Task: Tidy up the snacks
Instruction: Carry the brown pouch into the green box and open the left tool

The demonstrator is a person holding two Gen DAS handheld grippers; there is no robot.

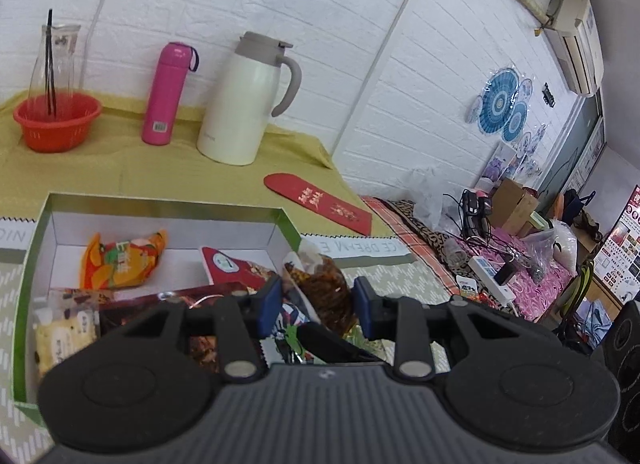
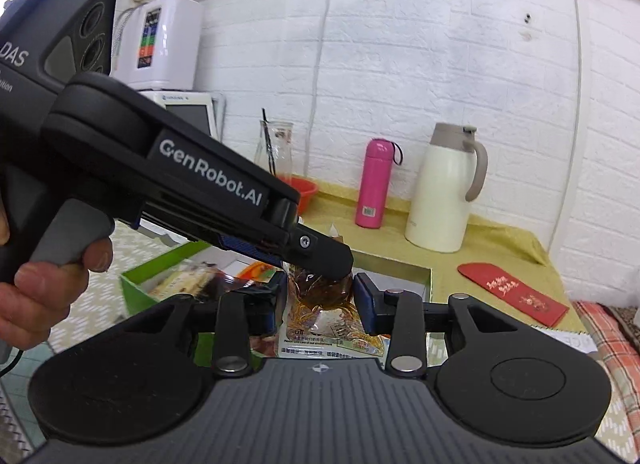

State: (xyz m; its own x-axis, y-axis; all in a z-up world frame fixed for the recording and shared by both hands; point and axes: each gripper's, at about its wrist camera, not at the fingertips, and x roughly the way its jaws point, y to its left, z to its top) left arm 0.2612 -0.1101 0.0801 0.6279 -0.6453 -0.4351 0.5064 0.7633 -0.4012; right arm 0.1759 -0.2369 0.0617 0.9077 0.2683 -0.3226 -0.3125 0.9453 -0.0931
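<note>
A clear snack bag (image 1: 320, 284) of brown strips hangs above the green-rimmed box (image 1: 160, 211). My left gripper (image 1: 316, 305) has its blue pads on both sides of the bag's top and is shut on it. In the right wrist view the same bag (image 2: 320, 288) fills the gap of my right gripper (image 2: 320, 304), whose pads press its sides. There the left gripper (image 2: 332, 264) comes in from the left and covers the bag's top. The box (image 2: 160, 276) holds an orange pack (image 1: 120, 260), a red pack (image 1: 232, 264) and a biscuit pack (image 1: 64, 332).
At the back of the yellow cloth stand a white jug (image 1: 240, 104), a pink bottle (image 1: 166, 94), a red basket (image 1: 56, 120) and a glass carafe (image 1: 56, 60). A red envelope (image 1: 320, 202) lies right of the box. A cluttered bed (image 1: 500, 256) adjoins the table. A hand (image 2: 40, 284) grips the left handle.
</note>
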